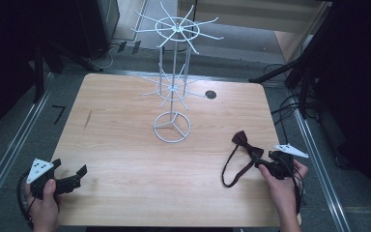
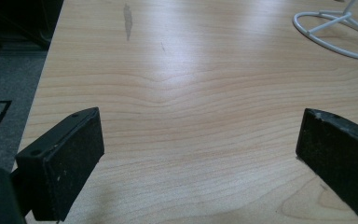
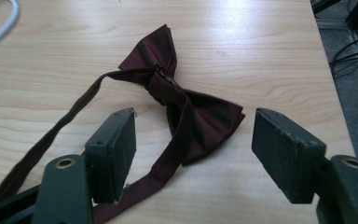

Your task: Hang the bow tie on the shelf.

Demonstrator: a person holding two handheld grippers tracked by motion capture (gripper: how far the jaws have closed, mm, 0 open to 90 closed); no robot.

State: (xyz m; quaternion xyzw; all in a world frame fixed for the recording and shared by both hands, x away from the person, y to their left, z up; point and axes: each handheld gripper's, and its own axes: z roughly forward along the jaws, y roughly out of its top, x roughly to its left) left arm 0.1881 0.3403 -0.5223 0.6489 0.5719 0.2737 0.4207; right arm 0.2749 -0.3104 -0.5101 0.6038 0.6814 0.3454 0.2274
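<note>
A dark maroon bow tie (image 1: 245, 141) with a looped strap (image 1: 232, 170) lies on the wooden table (image 1: 125, 154) at the right front. My right gripper (image 1: 265, 162) is open just at its near wing; in the right gripper view the bow tie (image 3: 182, 98) lies between and beyond the open jaws, and its strap (image 3: 51, 140) runs off to the left past the left jaw. A white wire display stand (image 1: 173, 77) with hook arms rises from the table's middle back. My left gripper (image 1: 70, 173) is open at the front left corner over bare wood (image 2: 191, 116).
The stand's round wire base (image 1: 172, 127) sits mid-table, and the base (image 2: 335, 32) appears at the upper right of the left gripper view. A dark round hole (image 1: 210, 94) is in the tabletop behind it. Black frame legs and cables (image 1: 294, 104) stand off the right edge.
</note>
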